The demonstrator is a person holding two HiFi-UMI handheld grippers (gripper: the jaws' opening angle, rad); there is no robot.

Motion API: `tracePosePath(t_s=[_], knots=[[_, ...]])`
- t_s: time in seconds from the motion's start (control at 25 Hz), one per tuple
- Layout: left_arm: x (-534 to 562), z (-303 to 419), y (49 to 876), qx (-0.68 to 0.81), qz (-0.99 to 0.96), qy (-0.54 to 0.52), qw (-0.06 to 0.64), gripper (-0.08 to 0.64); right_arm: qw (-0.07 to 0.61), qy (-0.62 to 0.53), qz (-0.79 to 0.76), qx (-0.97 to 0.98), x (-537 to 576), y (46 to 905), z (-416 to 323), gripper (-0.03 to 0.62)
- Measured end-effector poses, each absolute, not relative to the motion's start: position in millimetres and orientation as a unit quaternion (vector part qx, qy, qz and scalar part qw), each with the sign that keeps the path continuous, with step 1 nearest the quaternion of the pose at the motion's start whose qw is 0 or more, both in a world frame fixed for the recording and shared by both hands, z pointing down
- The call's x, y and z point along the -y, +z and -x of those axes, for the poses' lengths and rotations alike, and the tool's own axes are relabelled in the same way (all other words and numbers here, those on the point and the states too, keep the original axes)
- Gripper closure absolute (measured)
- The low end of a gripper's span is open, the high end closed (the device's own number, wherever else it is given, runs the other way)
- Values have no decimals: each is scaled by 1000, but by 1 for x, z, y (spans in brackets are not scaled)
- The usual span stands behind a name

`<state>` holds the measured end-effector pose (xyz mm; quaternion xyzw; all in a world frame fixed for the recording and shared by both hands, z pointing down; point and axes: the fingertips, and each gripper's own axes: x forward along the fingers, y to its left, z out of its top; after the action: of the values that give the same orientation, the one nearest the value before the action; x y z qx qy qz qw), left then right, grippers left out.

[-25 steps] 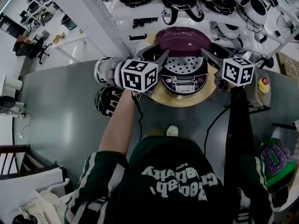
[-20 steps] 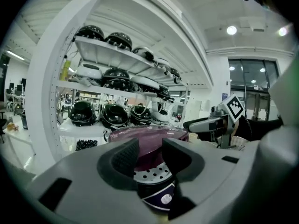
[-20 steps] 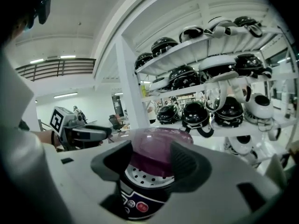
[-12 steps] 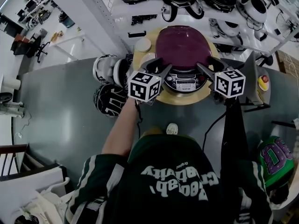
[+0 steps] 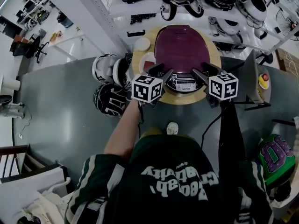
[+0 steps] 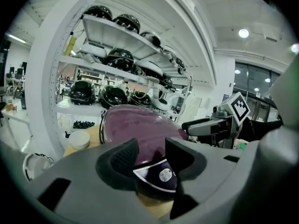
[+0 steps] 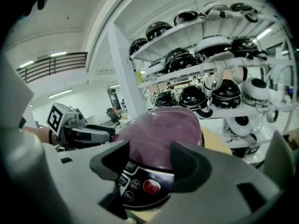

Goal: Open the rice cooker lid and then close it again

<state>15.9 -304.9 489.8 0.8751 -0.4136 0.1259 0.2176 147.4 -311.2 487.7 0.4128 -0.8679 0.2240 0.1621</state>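
- Finding cooker [image 5: 183, 80] on a round wooden board [image 5: 214, 55] at the far side of the grey table [image 5: 65, 115], just below the shelves [image 5: 140, 8].
- Noting purple lid [image 5: 182, 43] down over the body; latch state not readable.
- Placing left gripper [image 5: 162, 71] low at the cooker's front-left corner, jaws apart and opening, with nothing pinched. Seen through the gap in the left gripper view: only the cooker's dark front edge, beyond the pads.
- Placing right gripper [image 5: 201, 69] at the front-right corner, jaws spread wide and holding nothing. Seen through the gap in the right gripper view: the panel [image 7: 140, 185] with its red button, clear of both pads.
- Unable to tell whether either gripper touches the cooker's shell.
- Recording both grippers level with each other, one on each side of the panel, each pointing in toward the cooker.
- Logging white bowl [image 5: 142, 44] on the board left of the lid, helmets [image 5: 110, 99] on the table beside the board, and more on the shelves.
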Motion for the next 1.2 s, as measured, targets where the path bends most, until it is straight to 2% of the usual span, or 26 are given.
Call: tracePosePath(t_s=[0.16, 0.68, 1.2], knots=[[307, -16, 490, 416, -871, 113, 234, 375, 138, 241, -417, 866, 313, 488, -150, 318], [313, -22, 493, 423, -865, 127, 239, 382, 196, 221, -413, 861, 315, 497, -148, 336], [314, -22, 494, 428, -864, 112, 240, 403, 180, 219, -426, 859, 314, 498, -152, 364]])
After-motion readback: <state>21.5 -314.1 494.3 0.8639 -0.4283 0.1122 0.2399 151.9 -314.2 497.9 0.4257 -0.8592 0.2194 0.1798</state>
